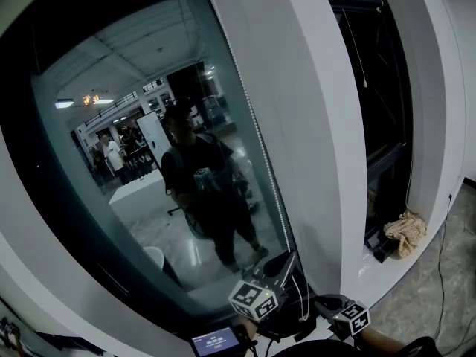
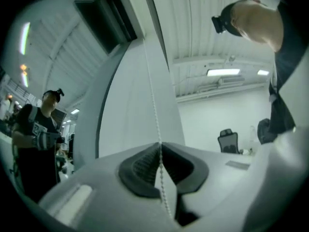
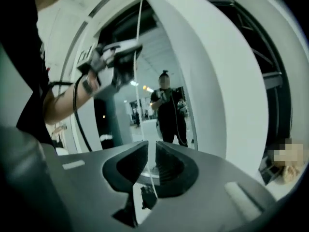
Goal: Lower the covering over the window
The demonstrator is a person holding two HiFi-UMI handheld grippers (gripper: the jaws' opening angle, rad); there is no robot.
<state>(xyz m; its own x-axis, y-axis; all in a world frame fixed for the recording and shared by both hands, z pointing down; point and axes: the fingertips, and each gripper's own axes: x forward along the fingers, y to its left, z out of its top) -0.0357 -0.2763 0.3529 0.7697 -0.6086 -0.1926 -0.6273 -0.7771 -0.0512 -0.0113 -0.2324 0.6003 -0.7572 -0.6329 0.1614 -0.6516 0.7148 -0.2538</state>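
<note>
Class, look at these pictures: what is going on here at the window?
A person at the window, a gripper in each hand, works the bead chain hanging beside it. The left gripper has its jaws shut on the chain, higher up. The right gripper sits lower, jaws slightly apart, the chain running between them unpinched. No covering shows over the window's visible part.

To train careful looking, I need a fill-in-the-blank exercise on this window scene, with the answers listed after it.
1. The left tongs are ___ on the chain.
2. The jaws of the right tongs stand slightly ___, with the chain between them.
3. In the right gripper view, the left tongs grip the chain ___ the right tongs.
4. The cloth lies on the ___.
Answers: shut; apart; above; sill
</note>
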